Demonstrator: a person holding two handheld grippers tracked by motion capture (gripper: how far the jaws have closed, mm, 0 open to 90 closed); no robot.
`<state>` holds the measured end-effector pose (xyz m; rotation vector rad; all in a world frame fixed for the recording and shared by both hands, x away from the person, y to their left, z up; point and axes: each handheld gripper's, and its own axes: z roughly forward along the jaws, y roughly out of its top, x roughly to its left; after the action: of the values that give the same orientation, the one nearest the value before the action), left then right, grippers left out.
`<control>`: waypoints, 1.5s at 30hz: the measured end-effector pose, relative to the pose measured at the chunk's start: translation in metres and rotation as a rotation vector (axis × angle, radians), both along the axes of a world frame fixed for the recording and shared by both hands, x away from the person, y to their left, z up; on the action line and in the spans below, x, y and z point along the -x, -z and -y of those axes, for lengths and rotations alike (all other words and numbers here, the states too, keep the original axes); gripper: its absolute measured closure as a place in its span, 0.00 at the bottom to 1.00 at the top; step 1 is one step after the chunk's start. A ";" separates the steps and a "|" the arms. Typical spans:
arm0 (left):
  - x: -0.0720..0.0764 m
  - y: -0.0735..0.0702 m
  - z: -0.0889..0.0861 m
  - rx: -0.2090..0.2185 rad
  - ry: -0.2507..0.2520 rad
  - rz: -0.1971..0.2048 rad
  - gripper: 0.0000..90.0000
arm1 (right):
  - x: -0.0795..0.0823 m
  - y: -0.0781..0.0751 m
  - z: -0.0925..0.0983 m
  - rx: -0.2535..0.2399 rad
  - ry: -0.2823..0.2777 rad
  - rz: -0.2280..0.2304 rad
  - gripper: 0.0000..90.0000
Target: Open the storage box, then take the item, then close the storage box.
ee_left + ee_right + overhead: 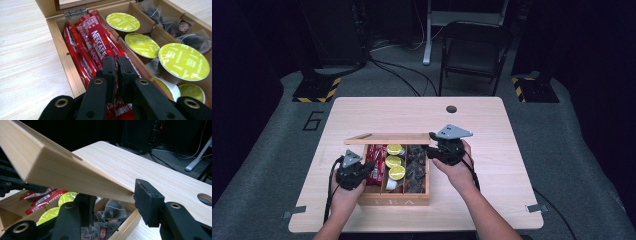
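Note:
A wooden tea box (394,200) stands on the table with its lid (387,138) raised. Its left compartment holds red Nescafé sachets (97,42), the middle one green-topped capsules (183,61), and the right one dark tea bags (175,22). My left gripper (362,172) reaches into the left compartment. In the left gripper view my left gripper (116,67) has its jaws pinched together on a red sachet. My right gripper (434,147) is at the lid's right end. In the right gripper view my right gripper (115,196) clamps the lid (62,167) at its corner and holds it tilted up.
The light wooden table (412,110) has a round cable hole (451,109) behind the box. A dark folding chair (474,50) and cables lie on the floor beyond the table's far edge. Both forearms enter from the near edge.

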<state>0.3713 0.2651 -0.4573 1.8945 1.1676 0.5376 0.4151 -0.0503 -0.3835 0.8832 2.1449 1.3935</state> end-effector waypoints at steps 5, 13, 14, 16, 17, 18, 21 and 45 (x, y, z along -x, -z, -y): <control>0.005 -0.005 -0.002 0.021 0.007 0.006 0.96 | 0.000 0.000 0.000 0.001 0.000 0.001 0.58; 0.012 -0.014 -0.012 0.040 0.002 0.012 0.97 | -0.001 0.000 0.000 -0.006 0.003 0.004 0.58; 0.013 -0.014 -0.013 0.046 0.001 0.011 0.97 | -0.001 0.000 0.000 -0.007 0.003 0.005 0.58; 0.014 -0.014 -0.014 0.046 0.001 0.010 0.97 | -0.001 0.000 0.000 -0.007 0.002 0.005 0.58; 0.014 -0.014 -0.014 0.046 0.000 0.011 0.97 | -0.001 0.000 0.000 -0.006 0.001 0.005 0.58; 0.015 -0.015 -0.015 0.041 0.005 0.010 0.97 | -0.001 0.000 0.000 -0.001 -0.004 0.007 0.58; 0.017 -0.015 -0.014 0.039 0.004 0.020 0.97 | -0.001 0.000 0.000 -0.006 0.002 0.005 0.58; 0.025 -0.021 -0.036 0.067 -0.015 0.017 0.97 | -0.002 -0.001 0.000 -0.013 0.007 0.003 0.58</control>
<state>0.3462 0.3013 -0.4358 1.8225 1.1759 0.5162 0.4170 -0.0501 -0.3829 0.8922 2.1305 1.4059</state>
